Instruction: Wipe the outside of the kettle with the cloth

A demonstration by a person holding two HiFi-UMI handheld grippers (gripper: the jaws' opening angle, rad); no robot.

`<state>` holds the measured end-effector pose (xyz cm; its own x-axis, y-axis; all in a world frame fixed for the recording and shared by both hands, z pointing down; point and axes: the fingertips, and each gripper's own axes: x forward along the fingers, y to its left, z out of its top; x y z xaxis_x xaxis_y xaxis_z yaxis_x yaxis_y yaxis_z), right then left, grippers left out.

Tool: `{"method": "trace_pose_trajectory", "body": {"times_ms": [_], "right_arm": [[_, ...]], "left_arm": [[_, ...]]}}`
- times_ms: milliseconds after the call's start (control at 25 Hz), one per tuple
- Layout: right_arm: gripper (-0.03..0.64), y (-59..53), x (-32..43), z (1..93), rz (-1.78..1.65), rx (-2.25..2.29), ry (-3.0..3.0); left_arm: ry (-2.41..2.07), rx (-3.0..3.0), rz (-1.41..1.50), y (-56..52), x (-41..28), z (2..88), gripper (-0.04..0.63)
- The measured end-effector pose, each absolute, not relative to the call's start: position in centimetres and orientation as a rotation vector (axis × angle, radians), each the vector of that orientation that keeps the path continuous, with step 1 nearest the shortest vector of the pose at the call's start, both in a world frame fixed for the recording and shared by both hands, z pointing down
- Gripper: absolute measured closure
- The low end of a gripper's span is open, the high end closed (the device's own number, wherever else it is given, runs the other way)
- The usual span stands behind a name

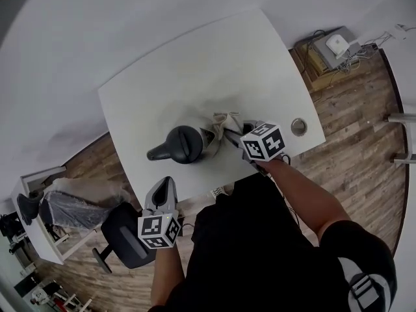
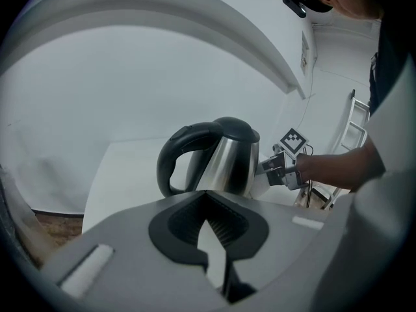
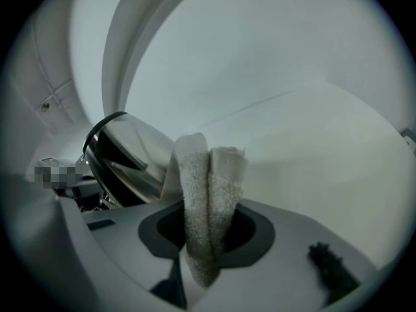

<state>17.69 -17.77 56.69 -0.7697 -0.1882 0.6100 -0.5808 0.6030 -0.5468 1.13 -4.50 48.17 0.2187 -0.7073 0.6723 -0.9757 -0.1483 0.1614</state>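
fingers of the right gripper [image 3: 207,242] pinch a folded terry cloth [image 3: 208,174] against the steel kettle [image 1: 185,143] on the white table [image 1: 195,70] — placed to rub its side; the left gripper [image 1: 164,188] hangs back, fingers pressed together, empty.

You wear a black short-sleeved T-shirt [image 1: 260,252], and its right sleeve [image 1: 361,281] carries a pale grey and white print. Your left gripper [image 1: 166,184] has a light grey, tapering plastic body with a marker cube [image 1: 159,231] at its rear, each face white with a black square pattern. Your right gripper [image 1: 229,135] bears the same kind of cube. Up close, both show smooth grey housings around a black recess [image 2: 170,229] lined with dark ribbed pads [image 2: 224,229].
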Motion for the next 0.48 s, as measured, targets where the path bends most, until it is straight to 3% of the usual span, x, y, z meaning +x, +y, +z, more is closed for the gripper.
{"method": "trace_pose_trajectory", "body": {"times_ms": [480], "right_arm": [[0.518, -19.3, 18.8, 55.0, 1.116, 0.366, -2.341]], "left_arm": [[-1.694, 1.785, 0.658, -5.4, 1.3, 48.2, 0.588]]}}
